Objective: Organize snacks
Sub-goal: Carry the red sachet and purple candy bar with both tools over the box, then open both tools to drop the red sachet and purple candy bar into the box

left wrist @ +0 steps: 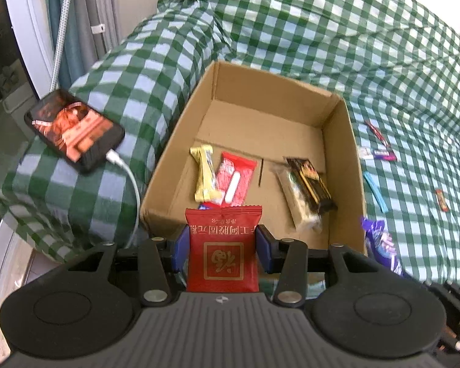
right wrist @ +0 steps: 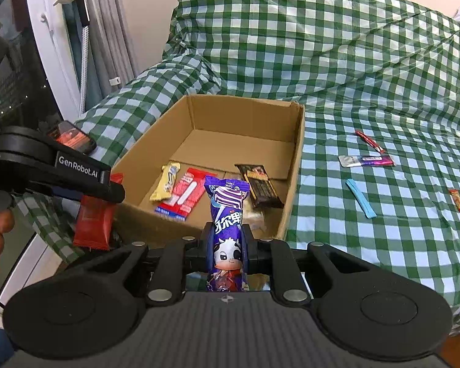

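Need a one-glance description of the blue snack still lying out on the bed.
Start at the open cardboard box on the green checked bedspread and look at the loose snacks to its right. The nearest to the box wall is a thin light-blue stick, lying diagonally. It is the only plain blue one; the others are red or purple-and-silver.

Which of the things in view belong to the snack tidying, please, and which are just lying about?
Job:
brown cardboard box
red square snack packet in left gripper
purple cow-print snack packet in right gripper

Lying about:
black smartphone
white charging cable
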`<action>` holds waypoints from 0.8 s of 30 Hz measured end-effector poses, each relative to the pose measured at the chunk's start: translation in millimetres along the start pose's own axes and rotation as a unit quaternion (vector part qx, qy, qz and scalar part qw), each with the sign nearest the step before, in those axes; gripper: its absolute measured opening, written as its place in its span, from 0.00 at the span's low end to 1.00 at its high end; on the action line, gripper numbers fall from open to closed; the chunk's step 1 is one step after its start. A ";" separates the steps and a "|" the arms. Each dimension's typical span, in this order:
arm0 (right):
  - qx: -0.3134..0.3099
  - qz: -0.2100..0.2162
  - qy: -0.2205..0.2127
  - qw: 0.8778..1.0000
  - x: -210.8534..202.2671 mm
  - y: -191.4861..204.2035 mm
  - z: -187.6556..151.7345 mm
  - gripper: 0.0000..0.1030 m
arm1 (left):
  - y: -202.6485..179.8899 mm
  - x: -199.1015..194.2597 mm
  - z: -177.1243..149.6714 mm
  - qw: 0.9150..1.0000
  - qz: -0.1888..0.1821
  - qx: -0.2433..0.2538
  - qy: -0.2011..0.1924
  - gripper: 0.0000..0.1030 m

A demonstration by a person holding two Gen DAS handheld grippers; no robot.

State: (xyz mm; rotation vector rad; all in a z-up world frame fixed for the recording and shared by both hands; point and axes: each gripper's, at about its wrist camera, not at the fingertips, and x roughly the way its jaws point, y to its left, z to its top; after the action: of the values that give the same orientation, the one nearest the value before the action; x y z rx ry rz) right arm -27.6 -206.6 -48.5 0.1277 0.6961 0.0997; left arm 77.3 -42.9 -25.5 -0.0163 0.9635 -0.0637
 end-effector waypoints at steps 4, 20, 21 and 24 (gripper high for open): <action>-0.003 0.006 0.002 1.000 13.0 -1.6 9.3 0.17 | -2.8 8.5 19.7 1.000 -0.001 -0.008 -0.007 0.49; 0.003 0.016 0.000 1.000 88.4 -5.0 58.3 0.17 | -13.0 76.5 88.7 1.000 0.000 -0.015 -0.002 0.49; 0.004 0.016 0.001 1.000 95.1 -5.6 61.0 0.17 | -13.1 81.3 91.7 1.000 0.001 -0.015 0.000 0.49; 0.009 0.017 0.006 1.000 110.9 -6.9 65.5 0.17 | -15.0 94.7 98.7 1.000 0.003 -0.016 0.004 0.49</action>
State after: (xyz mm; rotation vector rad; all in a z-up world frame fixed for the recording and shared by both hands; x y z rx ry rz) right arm 99.6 -204.0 -69.9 0.1563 0.7076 0.1278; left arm 211.6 -65.1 -46.2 -0.0420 0.9726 -0.0429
